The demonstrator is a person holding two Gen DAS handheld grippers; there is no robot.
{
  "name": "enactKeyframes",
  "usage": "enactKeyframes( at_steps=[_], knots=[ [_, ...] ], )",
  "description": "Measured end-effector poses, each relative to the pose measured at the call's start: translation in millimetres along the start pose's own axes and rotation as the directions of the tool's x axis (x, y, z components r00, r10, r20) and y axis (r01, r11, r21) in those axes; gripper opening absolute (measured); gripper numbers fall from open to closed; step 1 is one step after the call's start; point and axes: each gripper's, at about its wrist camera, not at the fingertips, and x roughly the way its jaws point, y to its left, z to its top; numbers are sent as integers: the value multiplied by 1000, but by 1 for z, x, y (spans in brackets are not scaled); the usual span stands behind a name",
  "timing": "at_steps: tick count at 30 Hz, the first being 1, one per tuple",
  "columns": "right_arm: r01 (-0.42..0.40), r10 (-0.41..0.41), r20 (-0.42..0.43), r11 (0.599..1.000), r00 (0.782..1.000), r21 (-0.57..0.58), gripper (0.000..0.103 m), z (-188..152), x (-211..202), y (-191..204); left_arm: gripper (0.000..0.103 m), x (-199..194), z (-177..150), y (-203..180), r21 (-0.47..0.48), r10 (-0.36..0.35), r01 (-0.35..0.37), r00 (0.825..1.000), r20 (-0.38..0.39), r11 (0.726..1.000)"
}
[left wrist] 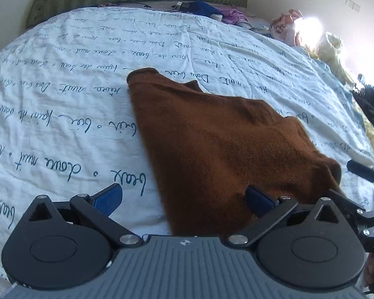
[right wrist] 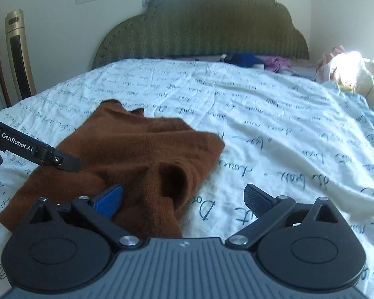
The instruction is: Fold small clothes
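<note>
1. On the white bedsheet (left wrist: 62, 79) printed with handwriting lies the brown knitted garment (left wrist: 212, 137), spread but rumpled, near the foot of the bed and well apart from the green headboard (right wrist: 202, 25).
2. Both tools stand wide open with nothing in them. The left gripper (left wrist: 184, 196) straddles the garment's near edge, one pad over the cloth and the other over bare sheet.
3. The right gripper (right wrist: 183, 199) hovers at a tubular opening, probably a sleeve or cuff; its left finger touches the knit.
4. Judging by this, the step in hand is reaching for grasp points before a fold.
5. Next, each tool likely needs to close on an edge.
6. The garment's long axis runs from the grippers diagonally away toward the headboard, narrowing to a far tip.
</note>
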Motion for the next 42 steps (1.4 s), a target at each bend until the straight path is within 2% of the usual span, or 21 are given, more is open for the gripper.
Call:
enactKeyframes(
  at_steps=[3, 5, 8, 10, 13, 14, 16, 18, 19, 20, 21, 22, 23, 24, 27, 29, 33, 38, 39, 40, 42],
  knots=[
    [-77, 81, -36, 992, 996, 104, 103, 6, 3, -19, 103, 4, 4, 25, -149, -134, 126, 990, -46, 981],
    [-183, 201, -53, 954, 978, 236, 103, 7, 18, -43, 103, 18, 10, 45, -270, -245, 220, 967, -64, 937],
    [-306, 371, -68, 843, 926, 442, 103, 7, 56, -81, 103, 43, 21, 69, -432, -410, 343, 910, -69, 834],
    [-363, 460, -63, 771, 886, 523, 103, 10, 82, -99, 103, 63, 32, 74, -487, -526, 430, 847, -74, 760],
    [-446, 570, -35, 678, 821, 585, 103, 18, 111, -109, 103, 89, 41, 78, -569, -609, 453, 785, -109, 686],
    [-452, 588, -47, 668, 807, 591, 103, 21, 118, -106, 103, 94, 42, 80, -596, -631, 457, 769, -108, 660],
    [-465, 609, -84, 681, 789, 565, 103, 28, 125, -93, 103, 99, 45, 81, -625, -642, 442, 756, -126, 643],
    [-471, 619, -116, 694, 777, 545, 92, 30, 127, -76, 103, 97, 41, 81, -646, -625, 435, 776, -84, 627],
    [-462, 608, -135, 712, 782, 528, 63, 30, 126, -69, 102, 95, 40, 78, -628, -613, 438, 786, -79, 643],
    [-425, 572, -156, 741, 806, 520, 42, 28, 122, -62, 100, 92, 42, 70, -575, -590, 439, 801, -98, 691],
    [-391, 546, -169, 753, 821, 530, 33, 25, 120, -60, 87, 87, 45, 61, -498, -535, 410, 834, -135, 764],
    [-380, 529, -164, 762, 833, 524, 32, 24, 116, -56, 62, 79, 49, 50, -402, -455, 357, 872, -181, 843],
    [-369, 499, -167, 792, 851, 486, 32, 24, 108, -47, 52, 73, 52, 38, -299, -375, 307, 904, -206, 904],
    [-355, 470, -168, 817, 866, 454, 30, 26, 100, -40, 48, 66, 54, 28, -199, -321, 282, 925, -205, 939],
    [-329, 403, -153, 873, 902, 359, 28, 37, 79, -16, 38, 43, 58, -4, 35, -207, 214, 968, -144, 976],
    [-332, 387, -126, 888, 913, 318, 28, 46, 66, -4, 37, 26, 60, -25, 186, -129, 138, 990, -59, 973],
    [-336, 365, -71, 906, 928, 258, 28, 69, 47, 14, 37, -11, 71, -47, 354, -55, 8, 991, 123, 935],
    [-327, 340, 1, 906, 941, 268, 31, 106, 43, 15, 47, -23, 112, -44, 352, -50, -19, 981, 187, 936],
    [-335, 353, 0, 889, 936, 312, 38, 113, 51, 8, 62, -15, 122, -36, 323, -55, -4, 983, 173, 946],
    [-349, 380, -20, 867, 925, 355, 63, 117, 66, -1, 97, 0, 132, -23, 277, -59, 21, 990, 130, 961],
    [-266, 310, -83, 904, 947, 335, 103, 116, 93, -10, 94, 38, 139, 9, 146, -78, 84, 996, -48, 986]
  ],
)
